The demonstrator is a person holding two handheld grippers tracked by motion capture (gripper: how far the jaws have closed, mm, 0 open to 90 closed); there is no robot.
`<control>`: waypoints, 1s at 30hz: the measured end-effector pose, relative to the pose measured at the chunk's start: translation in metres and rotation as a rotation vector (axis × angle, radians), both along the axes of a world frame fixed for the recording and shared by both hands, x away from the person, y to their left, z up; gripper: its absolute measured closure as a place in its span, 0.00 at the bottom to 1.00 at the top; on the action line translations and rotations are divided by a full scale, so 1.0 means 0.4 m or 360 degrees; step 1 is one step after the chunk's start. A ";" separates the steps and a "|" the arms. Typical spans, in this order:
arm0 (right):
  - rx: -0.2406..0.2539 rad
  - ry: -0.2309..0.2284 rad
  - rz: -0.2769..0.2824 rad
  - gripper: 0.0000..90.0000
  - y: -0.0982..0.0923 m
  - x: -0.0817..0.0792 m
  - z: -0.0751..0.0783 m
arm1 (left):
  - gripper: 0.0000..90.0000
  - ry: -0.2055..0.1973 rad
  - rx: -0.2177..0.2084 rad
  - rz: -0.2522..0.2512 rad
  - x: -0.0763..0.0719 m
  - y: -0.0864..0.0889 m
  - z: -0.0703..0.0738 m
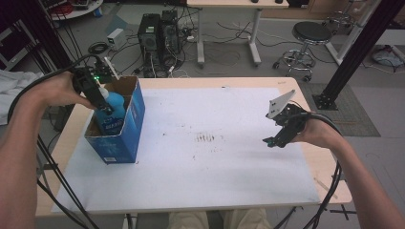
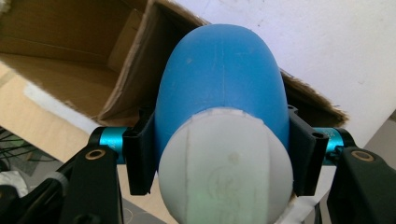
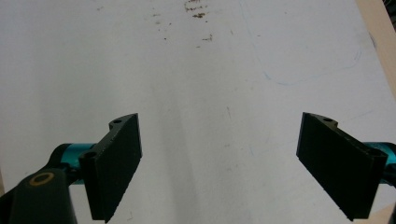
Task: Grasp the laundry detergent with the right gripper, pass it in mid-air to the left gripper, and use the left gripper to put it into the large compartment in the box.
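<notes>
Gripping a blue bottle (image 1: pixel 111 110) by its upper part, the left gripper (image 1: pixel 98 98) is reaching from the left edge of the high view into the open top of a blue cardboard box (image 1: pixel 131 126). The box is standing upright at the left side of the white sheet (image 1: pixel 200 167) that is covering the table (image 1: pixel 329 171), and the bottle is sitting partly inside it, its white top pointing up toward the hand. Well apart, at the right side of the sheet, the right gripper (image 1: pixel 274 140) is hanging above the bare surface with its jaws pointing down and left, nothing between them.

Looking along the left gripper (image 2: pixel 219 154) in the left gripper view, its two black fingers (image 2: pixel 140 156) are pinching the blue bottle (image 2: pixel 222 79) on both flanks, just where the blue body is meeting the white cap (image 2: pixel 226 170). The bottle is pointing away from the camera, over the brown inner walls of the box (image 2: pixel 70 42), with the white sheet (image 2: pixel 336 46) lying beyond.

Turning to the right gripper view, the right gripper (image 3: pixel 219 158) is holding its fingers (image 3: pixel 116 163) spread wide, with empty space between them. Beneath them the white sheet (image 3: pixel 187 70) is showing a few brown specks near the top, and a strip of the table (image 3: pixel 385 42) is running along the right edge.
</notes>
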State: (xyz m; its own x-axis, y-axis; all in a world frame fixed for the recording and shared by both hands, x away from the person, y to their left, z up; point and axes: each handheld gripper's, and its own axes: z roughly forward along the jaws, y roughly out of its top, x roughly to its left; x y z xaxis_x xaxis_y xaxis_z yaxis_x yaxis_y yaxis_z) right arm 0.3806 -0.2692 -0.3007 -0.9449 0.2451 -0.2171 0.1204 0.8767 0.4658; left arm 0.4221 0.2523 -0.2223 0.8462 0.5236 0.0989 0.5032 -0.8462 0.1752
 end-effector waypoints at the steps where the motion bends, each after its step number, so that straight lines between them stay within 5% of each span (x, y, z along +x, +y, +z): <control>1: -0.0005 0.0000 0.0000 0.15 0.001 0.000 -0.001 | 0.42 0.0006 -0.0001 0.0000 0.001 0.001 -0.010; 16: -0.0031 -0.0007 0.0008 0.15 0.007 0.000 0.005 | 0.42 0.0064 0.0030 -0.0022 0.009 0.009 -0.110; 30: -0.0042 -0.0004 -0.0004 0.15 0.007 -0.002 0.003 | 0.42 0.0061 0.0023 -0.0054 0.009 0.017 -0.131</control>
